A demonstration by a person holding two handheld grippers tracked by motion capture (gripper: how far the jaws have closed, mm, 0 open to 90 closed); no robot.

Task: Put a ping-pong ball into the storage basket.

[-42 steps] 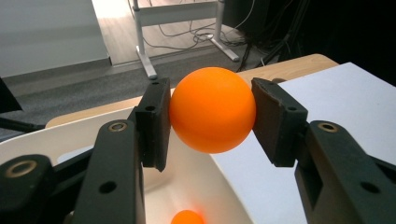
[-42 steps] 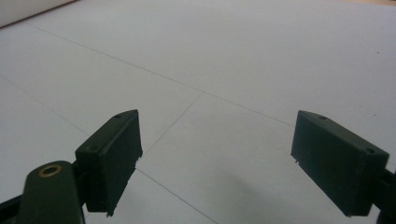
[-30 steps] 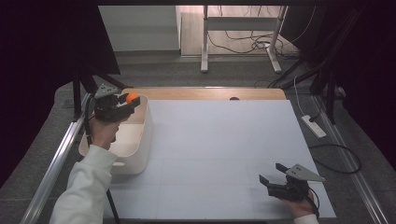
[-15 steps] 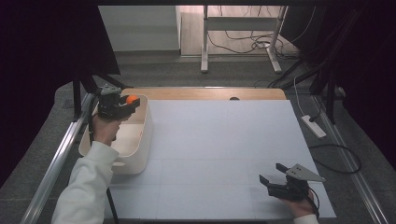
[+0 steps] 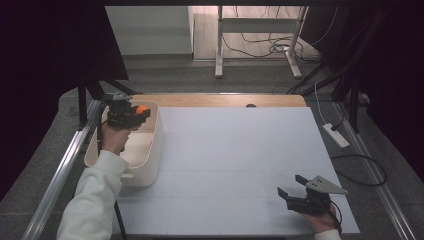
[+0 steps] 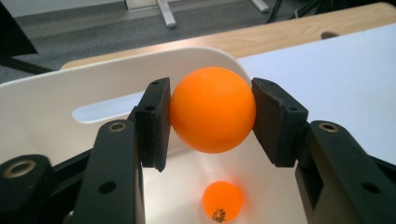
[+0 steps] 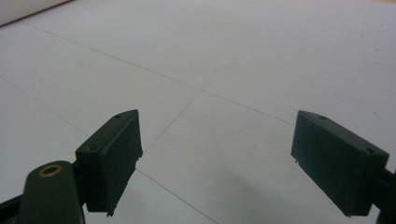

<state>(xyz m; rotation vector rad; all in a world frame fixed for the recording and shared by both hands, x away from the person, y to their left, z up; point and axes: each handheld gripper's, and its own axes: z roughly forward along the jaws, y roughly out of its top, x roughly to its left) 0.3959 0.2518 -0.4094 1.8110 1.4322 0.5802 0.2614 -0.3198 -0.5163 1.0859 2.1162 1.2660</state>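
Across most of the bench (image 5: pixel 240 150) lies a white sheet marked with thin grid lines, and a strip of bare wood shows along the far edge, where a small dark hole sits in the wood. Beyond the bench the floor is grey, with the legs of a white desk frame (image 5: pixel 260 37), loose cables beside it, and dark curtains at both sides; a white power strip (image 5: pixel 336 135) lies on the floor to the right. At the left edge of the bench stands a white bin (image 5: pixel 150 150) with rounded corners and a slot handle cut into its far wall. Over the far end of that bin the left hand-held gripper (image 5: pixel 141 111) hangs, its two black jaws pressed against either side of an orange ball (image 6: pixel 212 109), which it holds above the bin's interior. Below it, on the bin's white floor, rests a second orange ball (image 6: pixel 222 200) with small dark print on it. The sleeve (image 5: pixel 92 200) of the arm behind this hand-held gripper is white. Near the right front corner of the bench the right hand-held gripper (image 5: pixel 292 187) is held low over the sheet, its jaws spread wide with nothing between them, pointing toward the left, and a grey three-cornered plate sits on top of it.
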